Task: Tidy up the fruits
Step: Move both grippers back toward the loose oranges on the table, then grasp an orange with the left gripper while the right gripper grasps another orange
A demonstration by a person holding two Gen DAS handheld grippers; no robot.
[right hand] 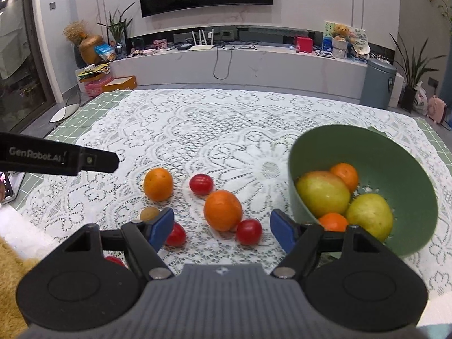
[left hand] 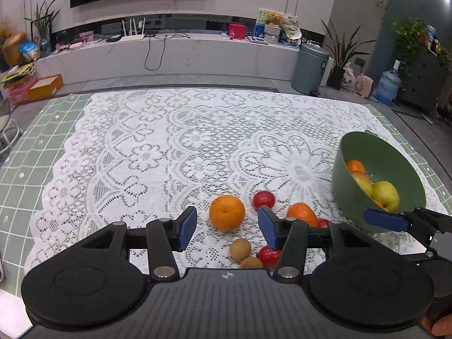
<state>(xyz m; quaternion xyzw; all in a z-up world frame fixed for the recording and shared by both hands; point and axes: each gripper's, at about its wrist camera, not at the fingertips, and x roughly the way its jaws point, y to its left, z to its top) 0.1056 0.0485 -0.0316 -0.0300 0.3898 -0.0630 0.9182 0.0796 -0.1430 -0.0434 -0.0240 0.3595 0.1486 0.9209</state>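
A green bowl (right hand: 395, 152) stands at the right on the lace cloth and holds two yellow-green apples (right hand: 323, 193) and two small oranges (right hand: 344, 175). Loose fruit lies left of it: two oranges (right hand: 223, 210) (right hand: 158, 184), several red tomatoes (right hand: 201, 184) and brown kiwis (left hand: 240, 249). My left gripper (left hand: 228, 227) is open and empty, its fingers either side of one orange (left hand: 226, 212). My right gripper (right hand: 223, 229) is open and empty over an orange and a tomato (right hand: 249, 231). The right gripper's finger (left hand: 385, 220) shows by the bowl (left hand: 353, 147) in the left wrist view.
The white lace cloth (left hand: 169, 147) covers a green checked table (left hand: 25, 152). Beyond the far edge stand a TV bench (right hand: 240, 62), a grey bin (left hand: 309, 67) and plants. The left gripper's body (right hand: 56, 159) reaches in at the left of the right wrist view.
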